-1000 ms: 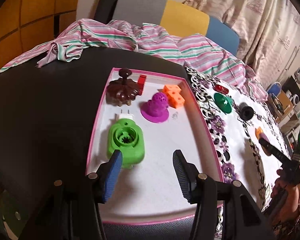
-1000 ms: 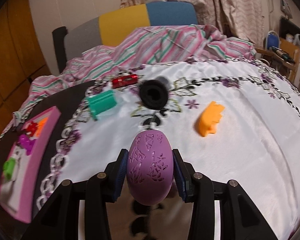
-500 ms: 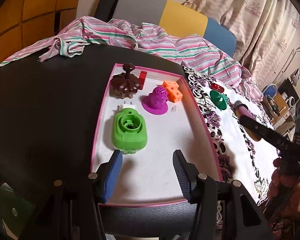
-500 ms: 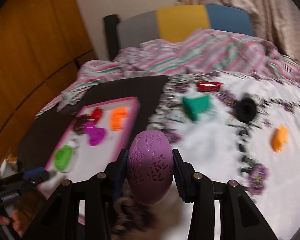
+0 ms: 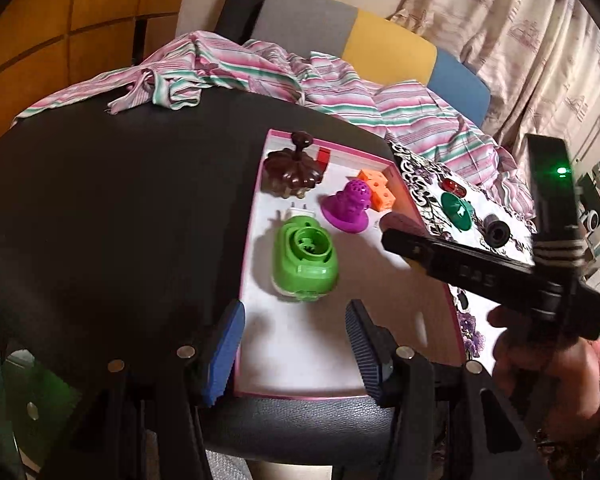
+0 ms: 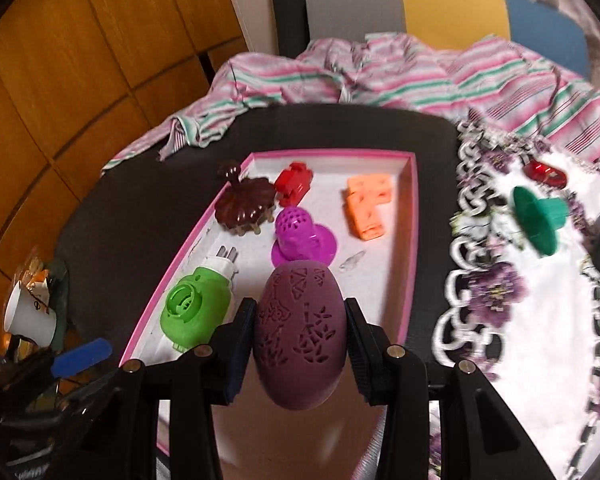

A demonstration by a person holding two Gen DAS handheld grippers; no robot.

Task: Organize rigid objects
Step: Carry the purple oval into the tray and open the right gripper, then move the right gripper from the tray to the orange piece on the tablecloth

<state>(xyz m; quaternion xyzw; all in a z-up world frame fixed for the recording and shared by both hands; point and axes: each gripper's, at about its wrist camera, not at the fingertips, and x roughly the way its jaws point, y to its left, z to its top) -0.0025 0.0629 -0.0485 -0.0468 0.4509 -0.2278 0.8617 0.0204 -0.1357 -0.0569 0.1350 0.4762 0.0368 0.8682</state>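
Left claw [image 5: 292,344] idling wide, gripping nothing, hanging over near edge of pink tray [image 6: 412,216]; green plug-in [image 6: 194,312] sitting just left of drop zone, magenta strainer [image 6: 300,236] just beyond it; right claw [image 6: 298,344] clamping purple egg [image 6: 300,332] over tray's near half; risking egg rolling on release into either neighbour, or carrying on toward tray wall.

Purple egg [image 5: 400,222] mostly hidden behind right gripper [image 5: 396,236]; embroidered cloth [image 6: 540,320] motion-blurred.
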